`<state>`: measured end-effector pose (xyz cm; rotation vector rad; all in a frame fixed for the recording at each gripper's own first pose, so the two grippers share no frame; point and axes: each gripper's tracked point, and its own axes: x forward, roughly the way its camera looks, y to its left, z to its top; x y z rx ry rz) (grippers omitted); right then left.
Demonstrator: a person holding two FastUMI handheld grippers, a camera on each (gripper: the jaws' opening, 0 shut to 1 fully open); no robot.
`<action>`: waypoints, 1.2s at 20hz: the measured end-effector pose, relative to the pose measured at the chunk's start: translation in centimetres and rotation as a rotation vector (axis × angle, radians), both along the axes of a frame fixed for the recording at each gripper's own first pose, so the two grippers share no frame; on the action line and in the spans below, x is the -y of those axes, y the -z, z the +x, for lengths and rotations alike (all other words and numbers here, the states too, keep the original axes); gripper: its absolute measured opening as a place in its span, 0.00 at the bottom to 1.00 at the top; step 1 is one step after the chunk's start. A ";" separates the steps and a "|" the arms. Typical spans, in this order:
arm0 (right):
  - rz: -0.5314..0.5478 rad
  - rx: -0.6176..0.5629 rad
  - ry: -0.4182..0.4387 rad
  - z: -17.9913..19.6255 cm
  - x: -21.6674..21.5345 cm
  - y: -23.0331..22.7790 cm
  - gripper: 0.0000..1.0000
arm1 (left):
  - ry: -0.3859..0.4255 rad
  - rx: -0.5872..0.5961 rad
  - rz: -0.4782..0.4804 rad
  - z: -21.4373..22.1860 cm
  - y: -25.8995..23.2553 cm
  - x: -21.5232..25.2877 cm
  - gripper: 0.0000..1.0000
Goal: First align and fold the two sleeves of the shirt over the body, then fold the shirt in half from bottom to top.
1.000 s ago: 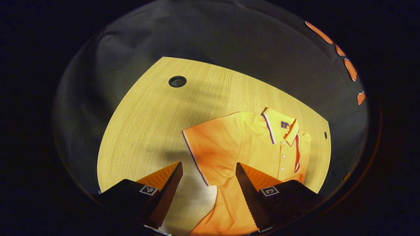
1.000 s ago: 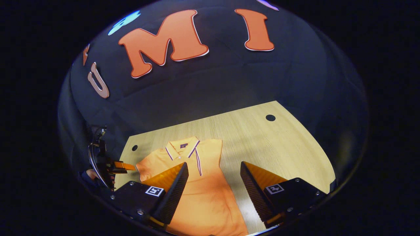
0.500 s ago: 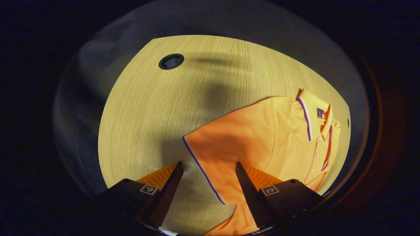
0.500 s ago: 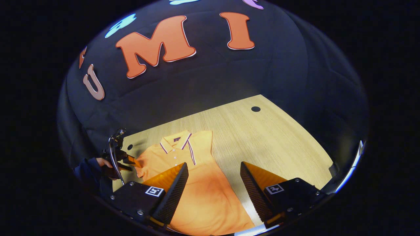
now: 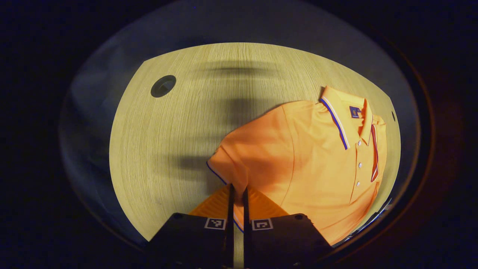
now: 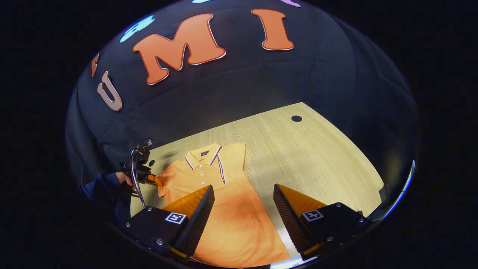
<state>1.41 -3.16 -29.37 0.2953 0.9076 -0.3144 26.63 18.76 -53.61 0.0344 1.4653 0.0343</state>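
Observation:
An orange polo shirt [image 5: 310, 157] lies face up on the wooden table [image 5: 175, 149], collar [image 5: 341, 112] toward the far edge. My left gripper [image 5: 236, 189] is shut on the hem of the near sleeve [image 5: 231, 164], which bunches slightly at the fingertips. In the right gripper view the shirt [image 6: 227, 213] spreads below my right gripper [image 6: 242, 191], which hovers open over the lower body with nothing between its fingers. The left gripper [image 6: 151, 180] and the hand [image 6: 121, 177] holding it appear at the shirt's left sleeve. The shirt's right side ends in a straight edge.
The table has a round cable hole [image 5: 163, 86] near the far left corner and another hole [image 6: 296, 118] near the far right corner. Bare wood [image 6: 321, 160] stretches right of the shirt. The booth's black cloth wall stands behind the table.
My left gripper has moved onto the sleeve hem and shut on it; a second ago it was open. My right gripper has stayed open, shifting little over the shirt body.

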 end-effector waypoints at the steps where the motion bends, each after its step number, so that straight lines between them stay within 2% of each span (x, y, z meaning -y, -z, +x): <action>1: -0.002 0.000 0.001 -0.1 0.6 -0.1 0.97 | -0.012 0.008 -0.014 -0.3 -0.2 0.3 0.11; 3: 0.002 -0.002 0.008 -0.4 1.6 -0.1 0.97 | -0.021 0.047 -0.035 0.1 -1.2 0.7 0.10; 4: 0.011 -0.001 0.014 -0.4 2.1 0.0 0.97 | -0.007 0.078 -0.045 0.8 -2.2 1.3 0.02; 7: 0.024 0.014 0.012 0.1 2.8 -0.1 0.97 | 0.054 0.140 -0.021 1.6 -5.0 2.7 0.04; 10: 0.029 0.020 -0.012 0.6 2.7 -0.1 0.97 | 0.086 0.164 -0.027 1.9 -6.6 4.9 0.01; 12: 0.026 0.010 -0.031 0.3 2.9 0.2 0.97 | 0.141 0.186 -0.019 2.5 -7.5 7.8 0.01; 15: 0.038 0.011 -0.036 0.2 3.0 0.4 0.97 | 0.183 0.190 -0.032 2.9 -7.7 11.2 0.01; 17: 0.050 0.007 -0.038 -0.1 3.4 0.7 0.97 | 0.208 0.186 -0.104 2.5 -7.7 15.1 0.05; 19: 0.056 0.005 -0.036 -0.2 3.8 0.8 0.97 | 0.225 0.222 -0.185 2.7 -8.3 18.0 0.22; 20: 0.056 0.004 -0.035 -0.2 4.1 0.9 0.97 | 0.229 0.245 -0.224 2.9 -8.9 19.0 0.22; 22: 0.061 0.009 -0.035 0.0 4.5 0.8 0.97 | 0.232 0.307 -0.248 3.1 -10.4 19.5 0.45; 23: 0.061 0.023 -0.039 0.3 4.7 0.7 0.97 | 0.224 0.351 -0.268 3.2 -11.8 19.6 0.61; 24: 0.062 0.047 -0.051 0.7 4.7 0.4 0.97 | 0.217 0.412 -0.277 3.1 -13.4 19.3 0.83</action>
